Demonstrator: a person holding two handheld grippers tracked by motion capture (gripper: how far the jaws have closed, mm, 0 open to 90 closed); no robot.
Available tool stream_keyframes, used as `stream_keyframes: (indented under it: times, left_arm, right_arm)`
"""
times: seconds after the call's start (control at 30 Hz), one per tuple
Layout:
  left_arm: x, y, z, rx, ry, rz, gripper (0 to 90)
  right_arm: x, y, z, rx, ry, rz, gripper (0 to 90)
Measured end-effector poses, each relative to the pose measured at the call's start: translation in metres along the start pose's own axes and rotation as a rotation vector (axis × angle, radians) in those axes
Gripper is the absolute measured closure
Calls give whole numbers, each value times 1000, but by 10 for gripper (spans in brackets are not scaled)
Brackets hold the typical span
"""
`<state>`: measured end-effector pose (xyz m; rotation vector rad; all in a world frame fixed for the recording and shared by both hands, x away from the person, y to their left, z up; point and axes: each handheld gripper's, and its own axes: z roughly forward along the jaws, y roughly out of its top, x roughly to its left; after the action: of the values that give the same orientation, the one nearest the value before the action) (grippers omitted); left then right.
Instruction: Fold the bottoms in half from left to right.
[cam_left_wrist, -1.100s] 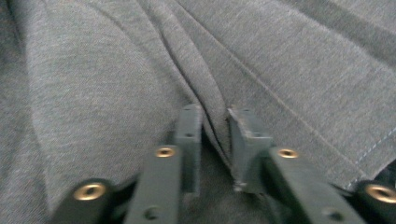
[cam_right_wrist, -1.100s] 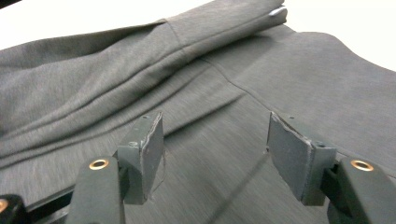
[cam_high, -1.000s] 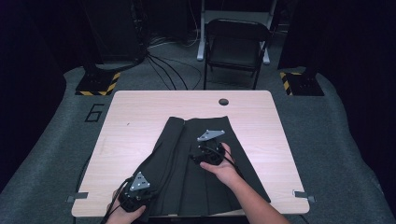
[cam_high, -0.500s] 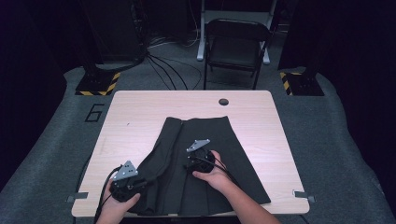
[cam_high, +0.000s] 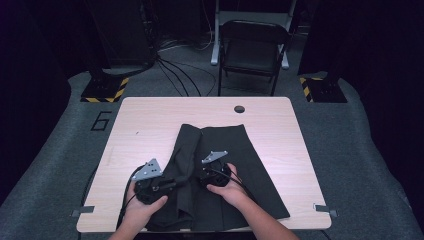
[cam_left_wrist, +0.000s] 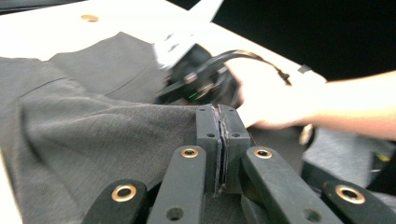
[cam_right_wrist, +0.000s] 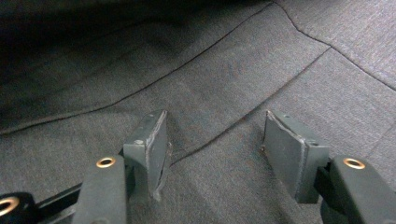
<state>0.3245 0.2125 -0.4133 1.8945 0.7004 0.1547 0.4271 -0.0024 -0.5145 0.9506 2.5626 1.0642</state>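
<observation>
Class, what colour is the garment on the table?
Dark grey garment, plain; clearest in the right gripper view.

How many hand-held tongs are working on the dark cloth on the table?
2. The left tongs are at the near left edge of the dark grey pleated cloth, shut on a fold. The right tongs are open over the cloth's middle.

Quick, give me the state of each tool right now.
Left tool: shut on the dark garment, pinching a fold of it.
Right tool: open, jaws apart over the garment, holding nothing.
</observation>
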Motion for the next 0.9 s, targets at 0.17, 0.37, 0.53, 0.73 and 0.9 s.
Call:
stream_keyframes:
  times: [0.17,0.37,0.53,0.73,0.9]
  left_arm:
    - [-13,0,29,30,-55,22,881]
    - [-18,-21,55,95,-82,29,880]
    - [-22,-30,69,117,-90,40,880]
    - [-27,-39,88,166,-99,45,879]
    - [-28,-48,93,216,-96,67,866]
  right_arm:
    - [-3,1,-2,10,20,24,393]
    - [-25,-1,-21,9,-20,67,423]
    - [-45,-1,-33,-16,-63,136,445]
    - [-59,13,-39,-80,-99,188,441]
    - [-57,29,-26,-95,-100,203,408]
